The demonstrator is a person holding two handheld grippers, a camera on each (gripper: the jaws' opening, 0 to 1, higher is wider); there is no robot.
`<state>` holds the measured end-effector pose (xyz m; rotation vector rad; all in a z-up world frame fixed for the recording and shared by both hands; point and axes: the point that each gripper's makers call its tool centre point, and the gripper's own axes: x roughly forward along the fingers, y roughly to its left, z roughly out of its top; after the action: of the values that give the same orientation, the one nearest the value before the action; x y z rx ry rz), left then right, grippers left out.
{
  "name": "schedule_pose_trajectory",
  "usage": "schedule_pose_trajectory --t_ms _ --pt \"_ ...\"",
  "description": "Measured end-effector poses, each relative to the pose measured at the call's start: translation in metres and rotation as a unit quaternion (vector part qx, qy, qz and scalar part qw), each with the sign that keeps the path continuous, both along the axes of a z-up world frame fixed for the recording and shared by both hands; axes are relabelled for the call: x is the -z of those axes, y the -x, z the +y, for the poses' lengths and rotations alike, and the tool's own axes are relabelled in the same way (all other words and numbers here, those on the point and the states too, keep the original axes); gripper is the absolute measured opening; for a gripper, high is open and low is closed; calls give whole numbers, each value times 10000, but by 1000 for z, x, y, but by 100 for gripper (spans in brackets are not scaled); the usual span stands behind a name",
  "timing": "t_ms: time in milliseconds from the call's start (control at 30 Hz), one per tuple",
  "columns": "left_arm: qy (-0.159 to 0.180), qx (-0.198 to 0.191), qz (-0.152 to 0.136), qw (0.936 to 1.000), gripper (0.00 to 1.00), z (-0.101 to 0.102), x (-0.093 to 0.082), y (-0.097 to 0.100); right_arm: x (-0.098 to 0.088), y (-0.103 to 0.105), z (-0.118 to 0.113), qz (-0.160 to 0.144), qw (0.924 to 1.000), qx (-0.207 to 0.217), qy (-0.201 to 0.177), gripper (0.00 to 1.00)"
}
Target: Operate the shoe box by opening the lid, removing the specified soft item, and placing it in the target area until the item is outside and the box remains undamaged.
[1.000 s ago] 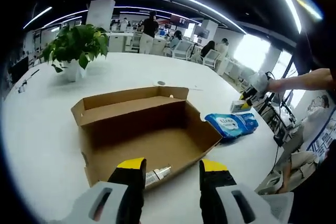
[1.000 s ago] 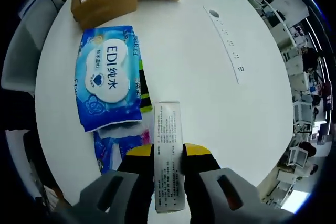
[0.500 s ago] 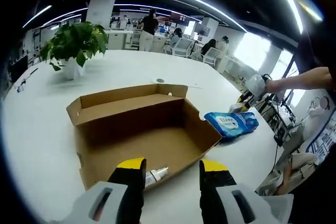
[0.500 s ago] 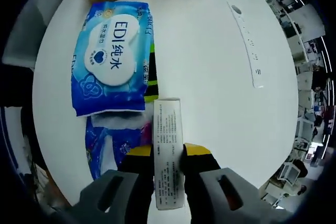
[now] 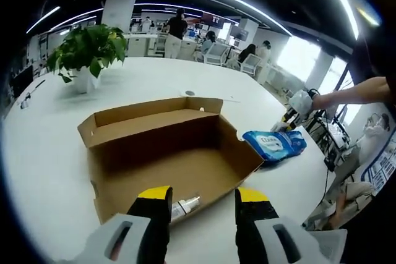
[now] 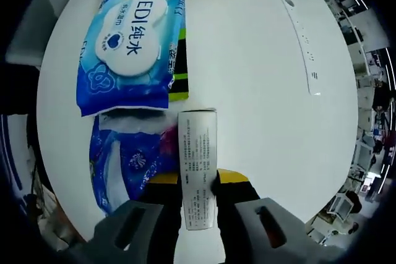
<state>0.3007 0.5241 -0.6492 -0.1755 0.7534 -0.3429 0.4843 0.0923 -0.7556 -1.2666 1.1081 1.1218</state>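
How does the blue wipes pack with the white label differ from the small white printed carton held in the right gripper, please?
The wipes pack is blue, soft and wide, while the carton is white, stiff and narrow. The wipes pack lies free on the white table; the carton sits clamped between the jaws of the right gripper. Both carry printed text.
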Motion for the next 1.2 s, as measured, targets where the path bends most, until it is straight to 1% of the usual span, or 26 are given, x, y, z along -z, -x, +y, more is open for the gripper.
schedule_pose_trajectory --t_ms 200,267,333,400,567,633,700,767,833,867,900,933,967,1000,1067,1100,1133,1200 --pt "3 -6 -14 10000 41 -1 -1 -2 0 -1 -3 36 10000 -45 50 19" --pt "8 -2 -20 10000 41 -1 -1 -2 -1 -3 -3 7 10000 21 81 19" --pt "5 13 -24 10000 41 -2 -2 -3 -5 -6 -1 -54 9999 160 1 23" --pt "9 32 -34 10000 41 -2 -2 -3 -10 -5 3 -38 9996 243 -137 25" --pt "46 79 -100 9999 41 -5 -5 -5 -21 -4 -2 -107 9992 349 -190 26" --pt "69 97 -119 9999 41 -6 -5 -5 -25 -4 -5 -106 9983 503 -269 26" --pt "83 116 -147 9998 41 -6 -5 -5 -31 -6 -7 -188 9962 755 -389 26" --pt "97 125 -170 9997 41 -6 -6 -5 -39 -8 -5 -241 9919 1088 -611 26" --pt "99 141 -191 9997 41 -6 -7 -3 -48 -13 0 -249 9789 1739 -1040 26" --pt "121 141 -203 9996 41 -6 -7 -2 -55 -17 6 -234 9629 2271 -1436 26" --pt "138 138 -201 9996 41 -5 -7 -1 -60 -19 11 -211 9528 2524 -1675 27" --pt "145 139 -202 9996 41 -5 -6 0 -66 -23 15 -273 9409 2758 -1945 27" --pt "147 143 -201 9996 41 -5 -6 2 -71 -28 17 -346 9315 2933 -2122 26" --pt "151 146 -207 9996 41 -5 -6 3 -77 -33 20 -394 9183 3149 -2365 26" --pt "181 147 -223 9995 41 -5 -6 6 -88 -35 30 -436 8954 3459 -2769 26" --pt "185 150 -223 9995 41 -5 -6 7 -93 -36 34 -450 8815 3632 -2985 26" --pt "186 154 -229 9994 41 -4 -6 8 -96 -37 36 -486 8738 3720 -3094 26" --pt "199 154 -248 9994 41 -3 -8 10 -100 -36 40 -528 8635 3839 -3229 25"
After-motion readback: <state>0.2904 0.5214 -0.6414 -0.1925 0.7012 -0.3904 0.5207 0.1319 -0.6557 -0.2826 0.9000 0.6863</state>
